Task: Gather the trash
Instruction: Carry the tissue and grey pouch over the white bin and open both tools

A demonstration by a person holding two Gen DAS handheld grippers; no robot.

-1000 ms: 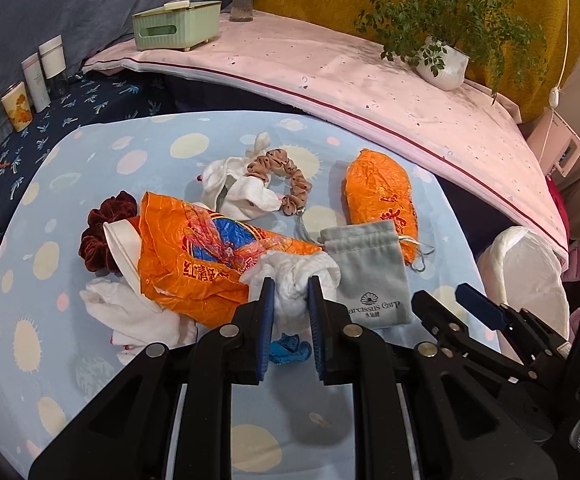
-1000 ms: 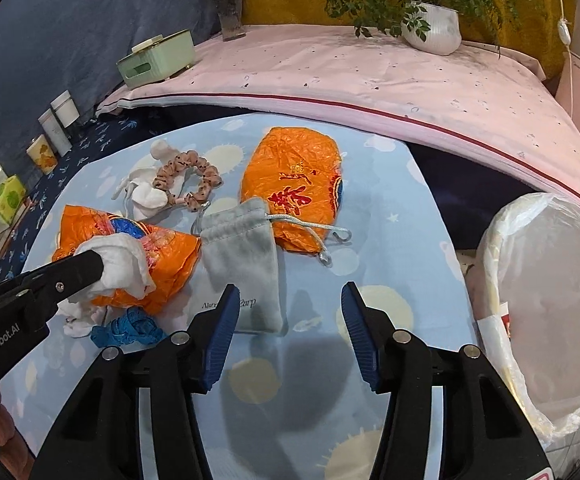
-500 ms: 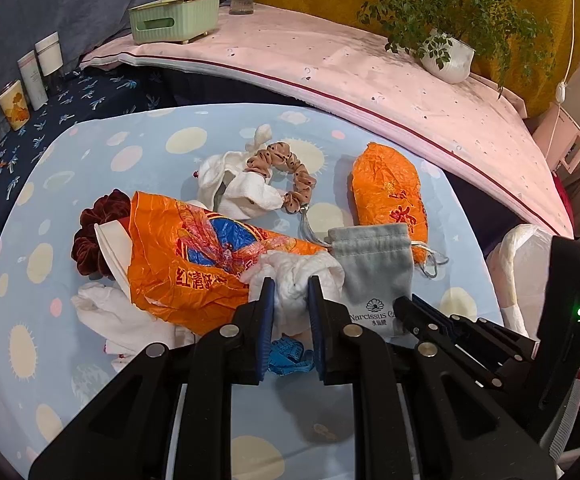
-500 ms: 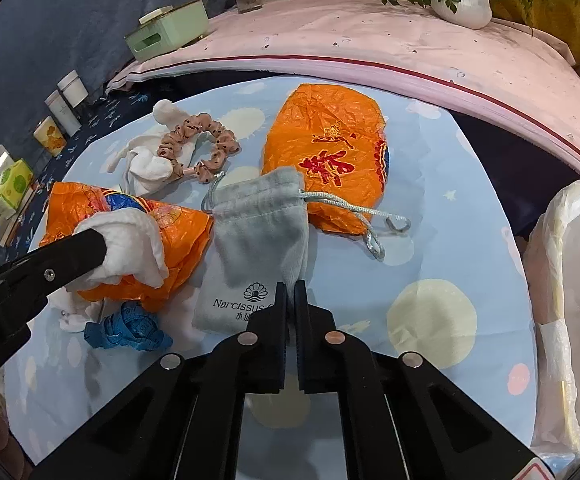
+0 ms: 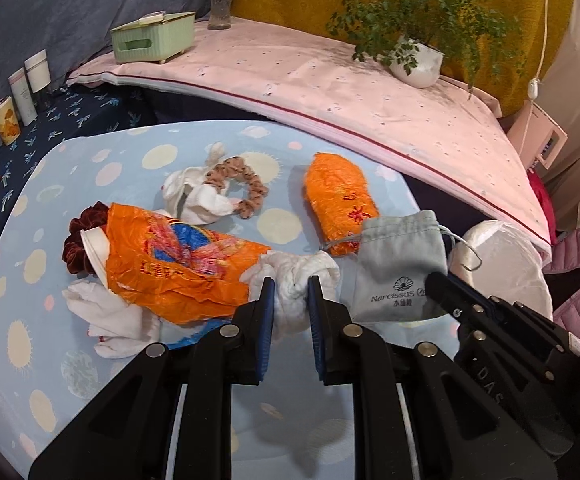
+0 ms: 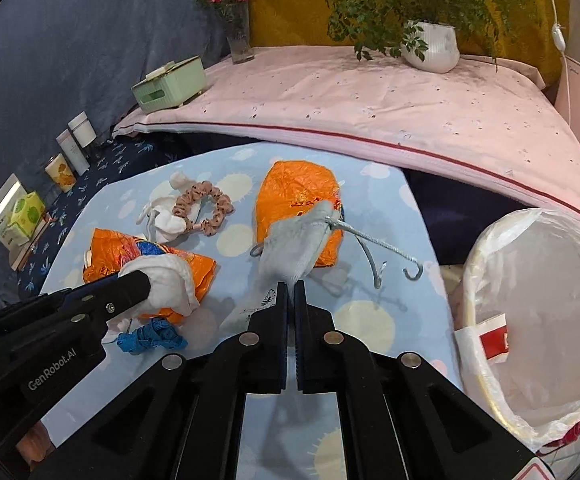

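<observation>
My left gripper (image 5: 291, 292) is shut on a white crumpled tissue wad (image 5: 302, 272), held beside a large orange plastic bag (image 5: 169, 264) on the blue spotted table. It also shows in the right wrist view (image 6: 145, 284). My right gripper (image 6: 291, 292) is shut on the corner of a grey drawstring pouch (image 6: 294, 244) and holds it lifted off the table, its cords dangling. The pouch also shows in the left wrist view (image 5: 400, 272). A second orange bag (image 6: 298, 200) lies behind it. A white-lined trash bin (image 6: 538, 320) stands to the right of the table.
A beige scrunchie (image 6: 203, 208) and white cloth (image 6: 161, 220) lie mid-table. A dark red scrunchie (image 5: 77, 240), more white tissue (image 5: 109, 320) and a blue scrap (image 6: 149, 334) lie near the big bag. A pink-covered shelf holds a green box (image 6: 169, 84), a vase and a potted plant (image 6: 430, 48).
My right gripper closed on the grey pouch and lifted it up and to the right, off the table. My left gripper kept its hold on the tissue wad and rose slightly.
</observation>
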